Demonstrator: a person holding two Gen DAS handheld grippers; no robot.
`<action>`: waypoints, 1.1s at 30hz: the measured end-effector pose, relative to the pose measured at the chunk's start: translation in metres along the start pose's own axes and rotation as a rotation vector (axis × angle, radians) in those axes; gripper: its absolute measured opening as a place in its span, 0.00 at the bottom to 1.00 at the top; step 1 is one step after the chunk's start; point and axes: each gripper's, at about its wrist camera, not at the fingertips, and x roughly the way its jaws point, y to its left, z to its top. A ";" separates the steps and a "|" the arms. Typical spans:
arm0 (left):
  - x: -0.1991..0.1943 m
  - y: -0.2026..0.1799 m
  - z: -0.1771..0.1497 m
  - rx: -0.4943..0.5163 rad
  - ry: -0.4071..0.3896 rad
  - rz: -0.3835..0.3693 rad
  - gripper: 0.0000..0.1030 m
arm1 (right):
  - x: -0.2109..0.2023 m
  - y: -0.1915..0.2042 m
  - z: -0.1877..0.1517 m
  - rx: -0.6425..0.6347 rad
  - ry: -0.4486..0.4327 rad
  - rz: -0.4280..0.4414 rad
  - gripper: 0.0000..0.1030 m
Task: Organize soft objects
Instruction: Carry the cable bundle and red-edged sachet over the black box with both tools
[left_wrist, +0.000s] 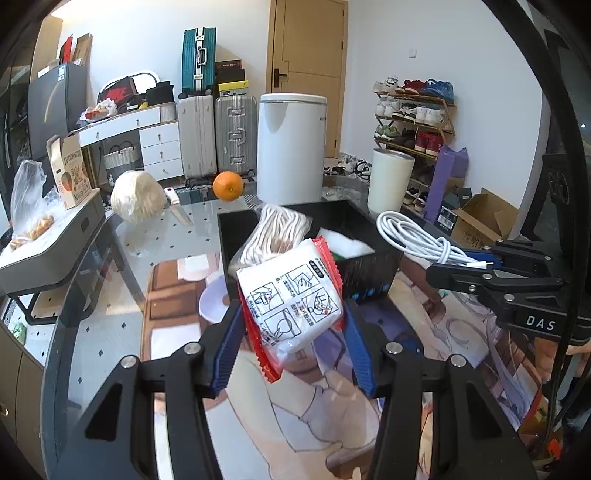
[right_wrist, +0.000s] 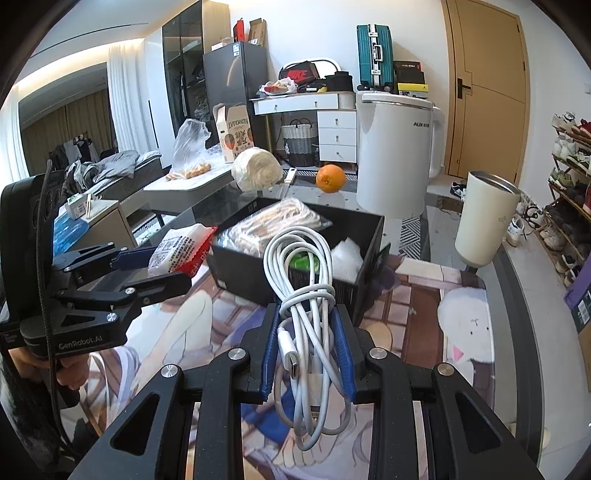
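My left gripper (left_wrist: 293, 334) is shut on a white packet with red edges (left_wrist: 291, 299), held above the printed mat just in front of the black box (left_wrist: 369, 275). The packet also shows in the right wrist view (right_wrist: 181, 249). My right gripper (right_wrist: 306, 336) is shut on a coiled white cable (right_wrist: 303, 280), held near the box's front wall (right_wrist: 243, 273). The cable shows in the left wrist view (left_wrist: 417, 236) at the box's right corner. The box holds a bagged cream rope bundle (right_wrist: 273, 225), a white plastic bag (right_wrist: 345, 258) and something green (right_wrist: 303, 261).
Behind the box stand a white kettle (right_wrist: 395, 155), an orange (right_wrist: 330, 178), a cream yarn ball (right_wrist: 256, 168), a knife (left_wrist: 177, 206) and a cream tumbler (right_wrist: 484, 218). A white plush (right_wrist: 467, 328) lies on the mat at right. A small white dish (left_wrist: 214, 304) sits left of the box.
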 end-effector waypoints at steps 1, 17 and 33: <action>0.002 0.001 0.003 -0.005 -0.001 -0.009 0.50 | 0.001 0.000 0.002 0.001 -0.002 0.001 0.27; 0.043 0.003 0.041 0.034 0.010 -0.032 0.50 | 0.041 -0.014 0.042 0.040 -0.003 -0.002 0.27; 0.084 -0.002 0.054 0.065 0.065 -0.058 0.50 | 0.072 -0.026 0.061 0.017 0.017 -0.001 0.27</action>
